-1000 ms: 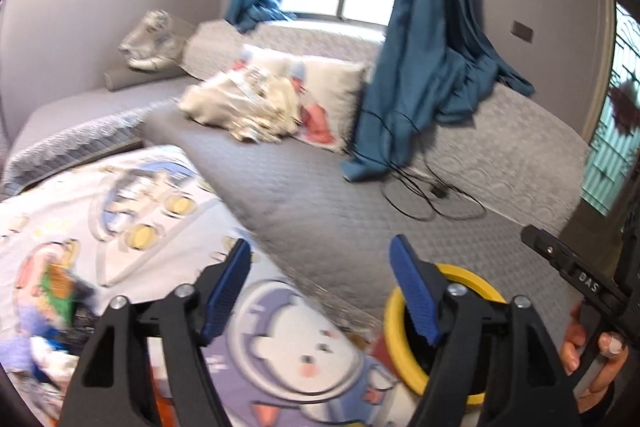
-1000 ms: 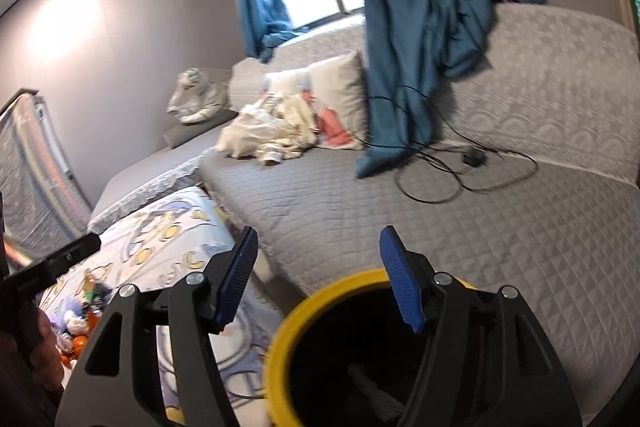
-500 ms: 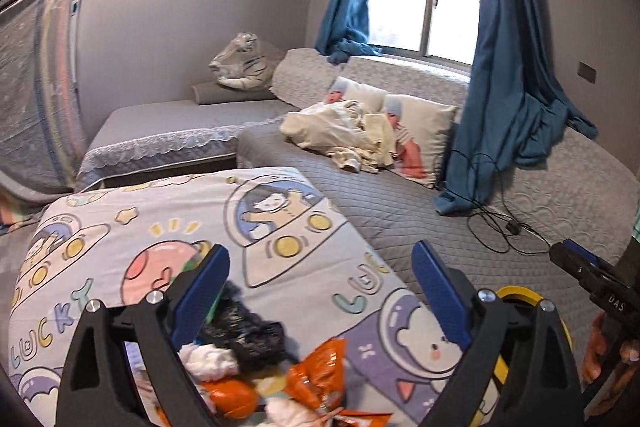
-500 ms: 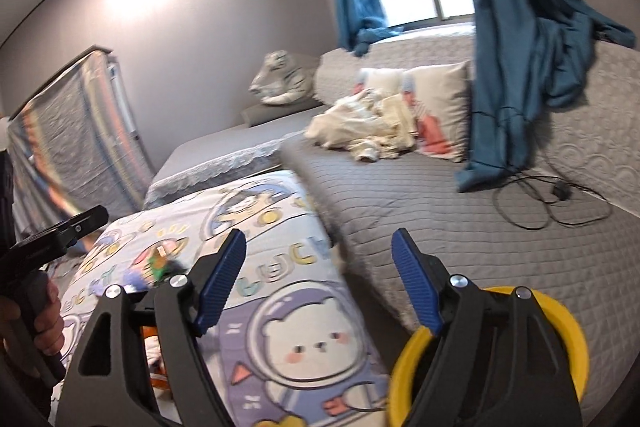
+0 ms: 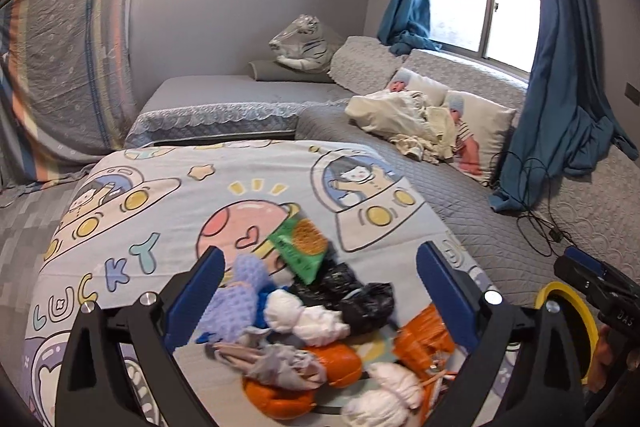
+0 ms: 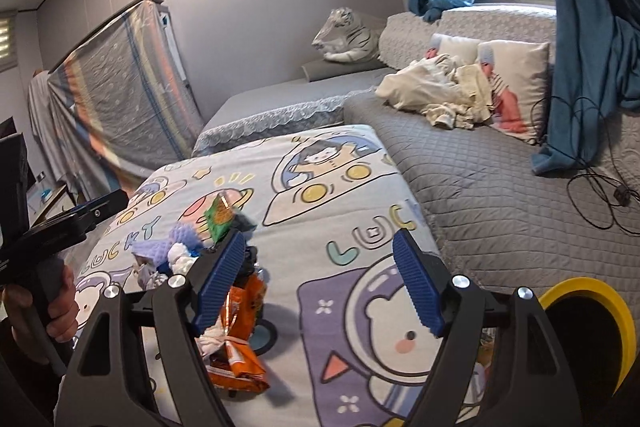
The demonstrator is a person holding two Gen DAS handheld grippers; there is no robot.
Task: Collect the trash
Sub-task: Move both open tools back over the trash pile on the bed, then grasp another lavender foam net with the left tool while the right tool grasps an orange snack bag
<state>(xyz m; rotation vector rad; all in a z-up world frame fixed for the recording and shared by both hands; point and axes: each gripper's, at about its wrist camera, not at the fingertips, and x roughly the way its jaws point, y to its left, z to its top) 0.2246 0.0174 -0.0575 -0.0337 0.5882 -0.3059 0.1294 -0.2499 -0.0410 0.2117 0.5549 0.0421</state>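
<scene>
A heap of trash lies on a cartoon-print blanket: a green snack packet, black bags, white tissue wads, a lilac cloth, orange wrappers. My left gripper is open and empty, hovering just above the heap. My right gripper is open and empty over the blanket, right of the heap; an orange wrapper lies by its left finger. A yellow-rimmed black bin stands at the lower right, also seen in the left wrist view.
A grey quilted sofa bed runs behind and to the right, with pillows, a crumpled cream cloth and a black cable. Blue curtains hang at the window. A covered upright frame stands at left.
Both grippers have swung left and down, away from the yellow bin and the sofa, so the trash heap on the blanket has come into view under them. Both stay open.
</scene>
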